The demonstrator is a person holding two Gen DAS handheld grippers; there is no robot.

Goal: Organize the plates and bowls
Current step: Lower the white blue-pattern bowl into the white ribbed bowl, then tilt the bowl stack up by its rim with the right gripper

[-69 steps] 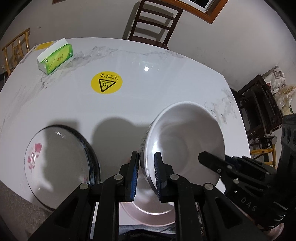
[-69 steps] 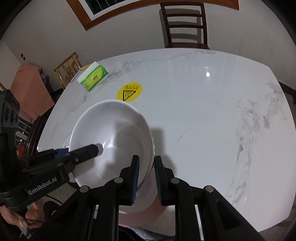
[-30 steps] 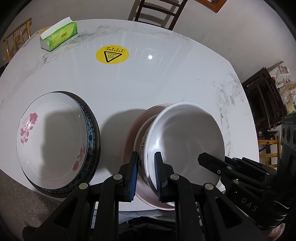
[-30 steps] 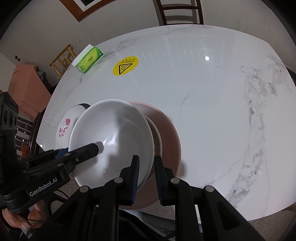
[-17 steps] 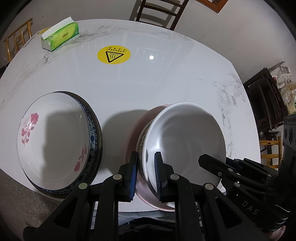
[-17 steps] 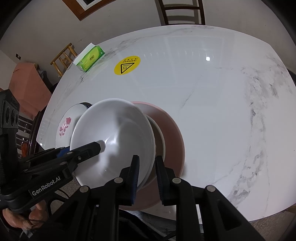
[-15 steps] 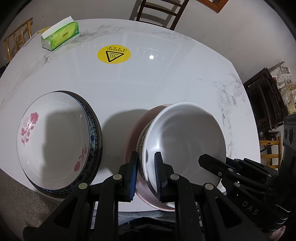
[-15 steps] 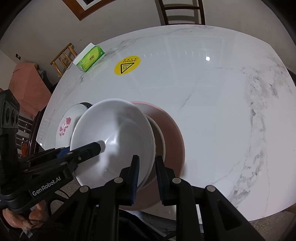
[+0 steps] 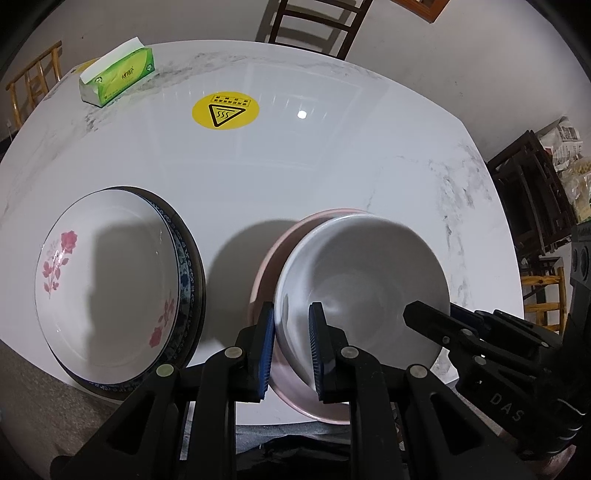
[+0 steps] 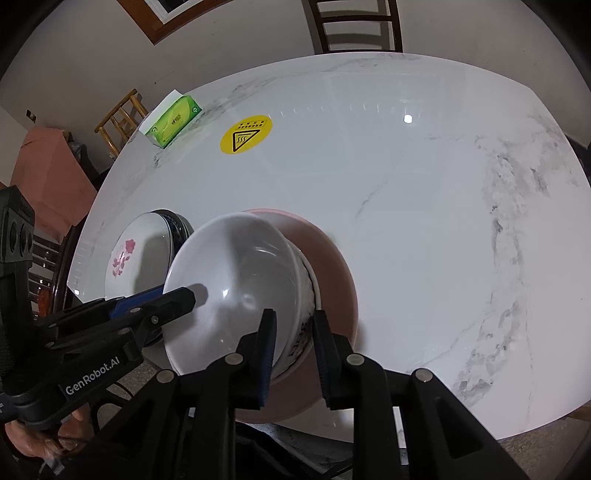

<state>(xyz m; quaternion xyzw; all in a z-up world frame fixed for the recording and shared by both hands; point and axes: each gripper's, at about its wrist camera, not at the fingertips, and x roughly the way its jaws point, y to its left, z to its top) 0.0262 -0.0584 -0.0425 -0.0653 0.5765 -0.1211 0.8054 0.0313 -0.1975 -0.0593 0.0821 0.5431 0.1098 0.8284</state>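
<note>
A plain white bowl (image 9: pixel 362 280) (image 10: pixel 236 280) sits nested in a patterned bowl (image 10: pixel 304 325) on a pink plate (image 9: pixel 269 266) (image 10: pixel 332 266) near the table's front edge. My left gripper (image 9: pixel 291 332) is shut on the white bowl's left rim. My right gripper (image 10: pixel 293 332) straddles the right rim; its jaws are opening, with the rim still between them and the pads coming off it. To the left, a white rose-printed plate (image 9: pixel 103 280) (image 10: pixel 125 254) lies on a blue-rimmed plate (image 9: pixel 188 266).
A green tissue box (image 9: pixel 118 79) (image 10: pixel 173 120) and a round yellow warning sticker (image 9: pixel 225 110) (image 10: pixel 246 134) lie toward the far side of the white marble table (image 9: pixel 332 166). A dark wooden chair (image 9: pixel 314 26) stands behind it. A hand shows at the lower left of the right wrist view.
The white bowl came down from above the table onto the pink plate stack, then stayed still. The right gripper's jaws have spread slightly around the rim. The left gripper keeps its hold.
</note>
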